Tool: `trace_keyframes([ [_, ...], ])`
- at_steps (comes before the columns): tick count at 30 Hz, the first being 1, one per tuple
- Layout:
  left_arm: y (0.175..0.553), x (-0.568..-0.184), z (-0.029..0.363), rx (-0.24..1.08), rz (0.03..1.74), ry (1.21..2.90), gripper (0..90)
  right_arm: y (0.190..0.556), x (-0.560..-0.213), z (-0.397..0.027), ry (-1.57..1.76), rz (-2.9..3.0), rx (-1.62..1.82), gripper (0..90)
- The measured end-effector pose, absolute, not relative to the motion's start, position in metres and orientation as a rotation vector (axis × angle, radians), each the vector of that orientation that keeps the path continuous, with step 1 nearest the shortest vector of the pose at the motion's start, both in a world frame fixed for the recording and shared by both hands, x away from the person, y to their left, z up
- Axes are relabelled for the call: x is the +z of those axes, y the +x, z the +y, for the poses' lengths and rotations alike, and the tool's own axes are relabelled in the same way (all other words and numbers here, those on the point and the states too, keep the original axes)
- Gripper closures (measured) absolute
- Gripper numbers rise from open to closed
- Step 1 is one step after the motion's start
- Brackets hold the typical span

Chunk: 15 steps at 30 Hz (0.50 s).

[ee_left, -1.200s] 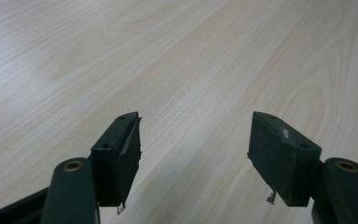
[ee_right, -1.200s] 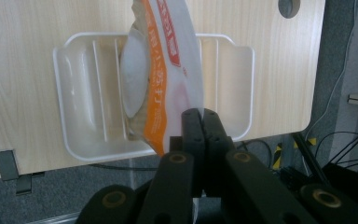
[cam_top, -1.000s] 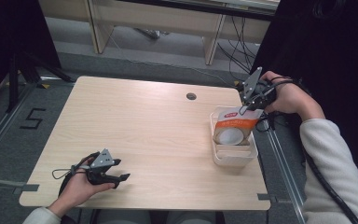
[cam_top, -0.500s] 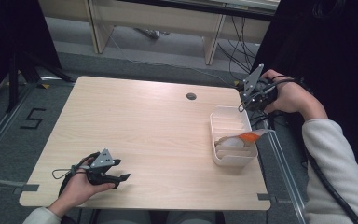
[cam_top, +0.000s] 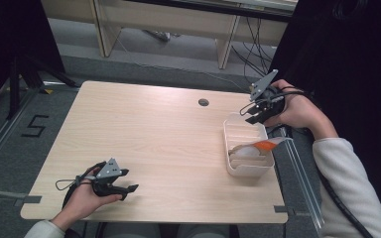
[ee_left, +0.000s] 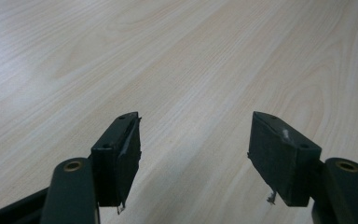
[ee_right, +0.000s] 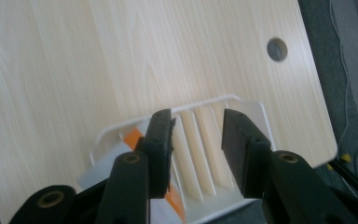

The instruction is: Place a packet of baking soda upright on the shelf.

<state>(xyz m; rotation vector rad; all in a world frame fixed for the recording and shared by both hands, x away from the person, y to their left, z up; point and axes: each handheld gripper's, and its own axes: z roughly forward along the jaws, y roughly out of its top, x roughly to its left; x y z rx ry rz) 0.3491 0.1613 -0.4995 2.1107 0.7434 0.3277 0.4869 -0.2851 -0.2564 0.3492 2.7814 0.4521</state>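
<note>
Two tools over a pale wooden counter [cam_top: 154,134].
Left tool [cam_top: 124,187] rests spread and empty; right tool [cam_top: 256,114] hovers spread above the white ribbed plastic tray [cam_top: 243,126] holding an orange-and-white packet [cam_top: 258,147].

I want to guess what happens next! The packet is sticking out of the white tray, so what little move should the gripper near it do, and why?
Probably the right gripper should come back down and nudge the orange-and-white packet inward. It hangs with open, empty jaws above the far end of the white tray, and the packet's end pokes over the tray's rim past the table edge.
</note>
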Motion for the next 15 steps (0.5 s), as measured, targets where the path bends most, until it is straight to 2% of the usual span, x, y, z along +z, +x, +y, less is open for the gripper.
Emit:
trace_keyframes([
  [7, 0.349, -0.499, 0.161, 0.328, 0.745, 2.118, 33.4, 0.468, -0.264, -0.268, 0.36, 2.761, 0.613, 61.9],
  [15, 0.349, -0.499, 0.162, 0.327, 0.742, 2.114, 33.4, 0.447, -0.291, -0.249, 0.303, 2.768, 0.686, 59.3],
])
